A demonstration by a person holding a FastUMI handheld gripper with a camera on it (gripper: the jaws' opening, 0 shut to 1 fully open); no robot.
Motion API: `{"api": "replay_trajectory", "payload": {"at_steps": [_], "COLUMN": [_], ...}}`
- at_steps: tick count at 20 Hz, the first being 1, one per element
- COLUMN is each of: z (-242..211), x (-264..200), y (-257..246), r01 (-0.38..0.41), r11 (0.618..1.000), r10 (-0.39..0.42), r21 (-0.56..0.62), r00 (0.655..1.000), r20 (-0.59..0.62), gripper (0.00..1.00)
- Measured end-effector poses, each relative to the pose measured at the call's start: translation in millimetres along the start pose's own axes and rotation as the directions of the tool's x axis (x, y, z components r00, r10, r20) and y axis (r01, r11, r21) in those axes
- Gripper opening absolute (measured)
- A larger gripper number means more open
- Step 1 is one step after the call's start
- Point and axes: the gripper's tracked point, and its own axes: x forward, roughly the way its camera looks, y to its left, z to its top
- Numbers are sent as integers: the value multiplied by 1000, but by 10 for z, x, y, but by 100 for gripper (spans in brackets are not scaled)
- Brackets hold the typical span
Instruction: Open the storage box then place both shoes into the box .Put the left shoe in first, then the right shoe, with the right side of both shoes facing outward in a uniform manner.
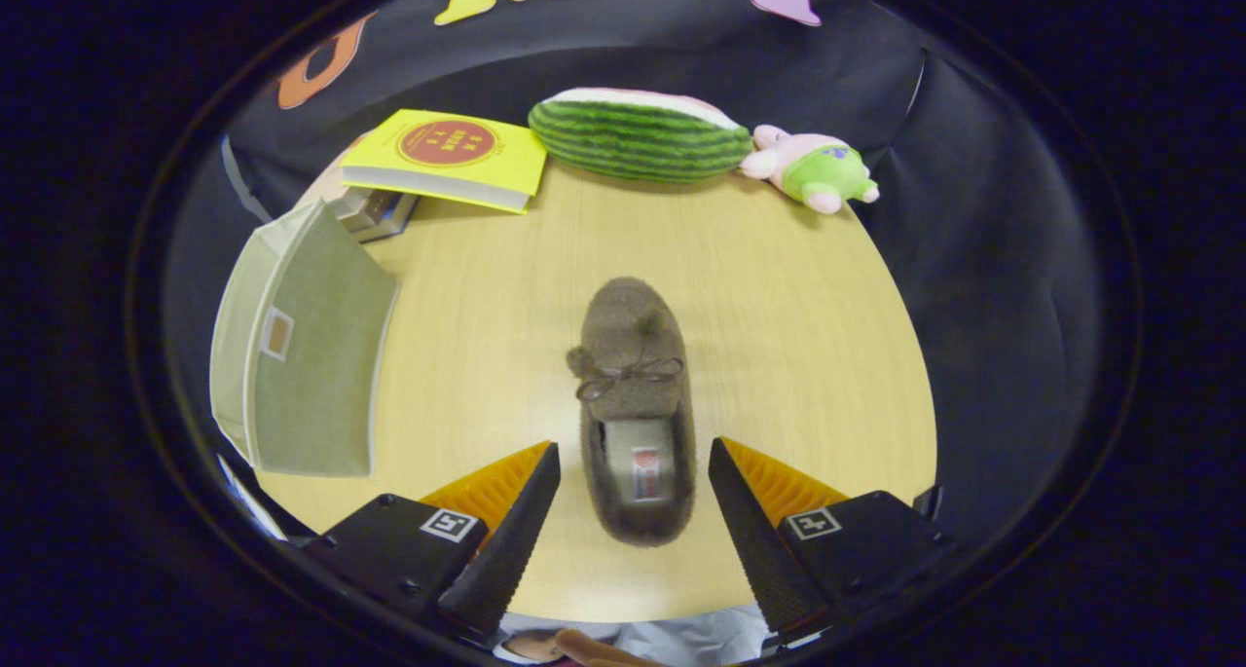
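1. One storage box [311, 355] stands at the left of the surface [779, 336], well apart from the shoe.
2. One shoe [635, 404] lies heel-first between the spread fingers of the gripper [634, 463], untouched, long axis pointing straight ahead.

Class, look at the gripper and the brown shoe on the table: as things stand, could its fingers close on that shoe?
Probably yes. The gripper is open, and the brown shoe's heel already lies between the fingers, with nothing in the way.
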Motion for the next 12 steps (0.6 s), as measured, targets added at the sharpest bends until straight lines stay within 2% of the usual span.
{"api": "replay_trajectory", "payload": {"at_steps": [3, 6, 8, 10, 12], "z": [55, -64, -45, -40, -69], "x": [116, 281, 428, 579, 729], "y": [-227, -182, -218, -287, -164], "r01": [84, 49, 66, 102, 43], "r11": [995, 996, 994, 990, 996], "r10": [-83, -52, -69, -107, -49], "r21": [-60, -70, -82, -95, -73], "r00": [996, 998, 997, 993, 996], "r20": [34, -30, -40, -47, -76], "gripper": [98, 87, 84, 74, 55]}}
